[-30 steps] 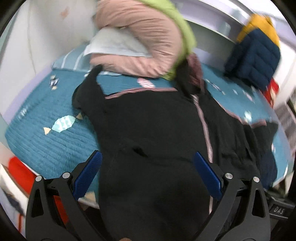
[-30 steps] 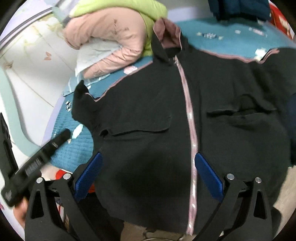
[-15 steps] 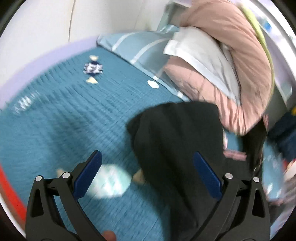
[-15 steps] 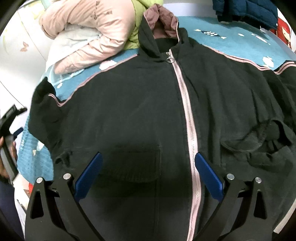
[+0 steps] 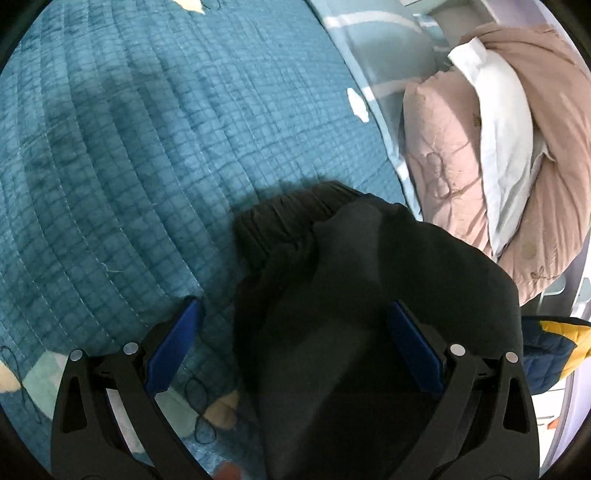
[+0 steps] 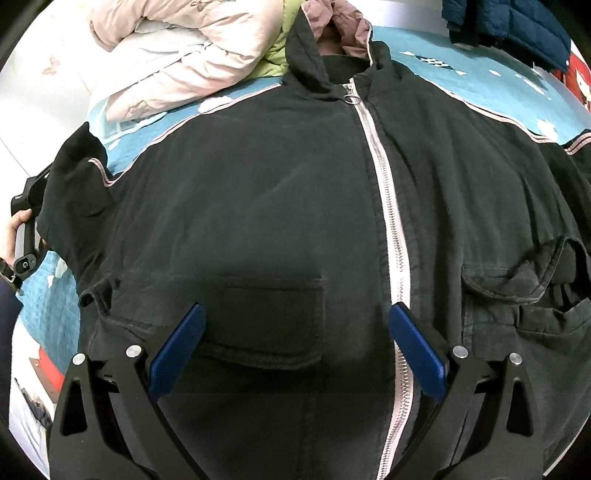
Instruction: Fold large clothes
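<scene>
My left gripper [image 5: 291, 354] has swung out and dropped low over the sleeve [image 5: 332, 266] since half a second ago, and my right gripper [image 6: 295, 350] has pushed in closer over the chest. Both sets of jaws stand wide open, gripping nothing.

The black zip hoodie [image 6: 277, 192] lies front-up across the blue quilt [image 5: 129, 147] on the bed, spread flat so I can fold it from the edges in. Its pale zipper [image 6: 384, 192] runs from twelve o'clock down to six in the right view, a handy centre line. The hood [image 6: 332, 48] sits up at twelve, against the pink duvet [image 6: 177, 55] bundled at eleven.

In the left view the ribbed cuff [image 5: 291, 218] points to twelve, dark cloth running back between my open jaws, so I'm lined up along the arm, ready to bite, by my reckoning. I can't tell whether the pads touch the fabric yet.

In the right view a hand [image 6: 13, 236] holds the left gripper's handle at nine o'clock, just beyond that sleeve end. The chest pocket [image 6: 269, 321] lies between my right jaws; the other pocket [image 6: 517, 288] at three is rumpled and will want smoothing. A navy jacket [image 6: 506, 29] sits at one o'clock, well apart.
</scene>
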`<state>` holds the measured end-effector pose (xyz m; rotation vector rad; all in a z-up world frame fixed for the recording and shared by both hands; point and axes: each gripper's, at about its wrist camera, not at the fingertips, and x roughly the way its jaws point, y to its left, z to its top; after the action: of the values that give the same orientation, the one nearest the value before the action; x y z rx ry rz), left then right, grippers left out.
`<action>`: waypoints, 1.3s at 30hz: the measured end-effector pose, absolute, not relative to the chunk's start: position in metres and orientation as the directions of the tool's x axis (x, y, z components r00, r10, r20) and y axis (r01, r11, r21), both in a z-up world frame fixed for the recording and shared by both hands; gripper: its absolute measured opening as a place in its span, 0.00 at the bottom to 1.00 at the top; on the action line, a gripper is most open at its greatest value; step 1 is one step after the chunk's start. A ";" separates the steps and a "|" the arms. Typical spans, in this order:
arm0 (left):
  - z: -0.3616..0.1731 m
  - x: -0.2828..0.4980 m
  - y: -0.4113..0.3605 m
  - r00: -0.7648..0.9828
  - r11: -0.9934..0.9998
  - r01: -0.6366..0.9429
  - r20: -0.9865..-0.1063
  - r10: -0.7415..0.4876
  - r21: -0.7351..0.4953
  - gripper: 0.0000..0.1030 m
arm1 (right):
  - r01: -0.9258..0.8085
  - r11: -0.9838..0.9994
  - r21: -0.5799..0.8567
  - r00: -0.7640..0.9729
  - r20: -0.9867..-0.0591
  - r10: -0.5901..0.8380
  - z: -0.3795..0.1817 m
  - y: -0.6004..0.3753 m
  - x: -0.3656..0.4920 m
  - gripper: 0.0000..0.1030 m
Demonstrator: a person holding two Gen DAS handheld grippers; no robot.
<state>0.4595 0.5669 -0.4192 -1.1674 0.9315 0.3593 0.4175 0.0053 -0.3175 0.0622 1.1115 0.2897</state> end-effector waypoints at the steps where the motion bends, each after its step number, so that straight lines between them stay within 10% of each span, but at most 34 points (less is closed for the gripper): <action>1: -0.421 0.457 0.568 0.599 0.358 -0.687 -0.772 -0.212 -0.632 0.96 | -0.197 0.961 0.193 0.411 -0.874 0.260 -0.318 0.004 0.418 0.93; 7: -0.415 0.460 0.559 0.595 0.330 -0.666 -0.743 -0.305 -0.669 0.94 | -0.170 0.965 0.202 0.422 -0.870 0.256 -0.313 -0.010 0.414 0.93; 17: -0.387 0.480 0.513 0.647 0.500 -0.500 -0.689 -0.328 -0.707 0.14 | -0.090 0.976 0.197 0.449 -0.867 0.216 -0.305 -0.056 0.407 0.93; 39: -0.295 0.503 0.198 0.592 0.665 0.056 -0.512 -0.623 -0.745 0.12 | 0.228 0.963 0.145 0.548 -0.836 -0.004 -0.280 -0.232 0.376 0.93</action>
<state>0.5031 0.1983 -0.2946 -0.7514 0.8546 -0.4412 0.3762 -0.2316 -0.2805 0.2485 0.9837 -0.1392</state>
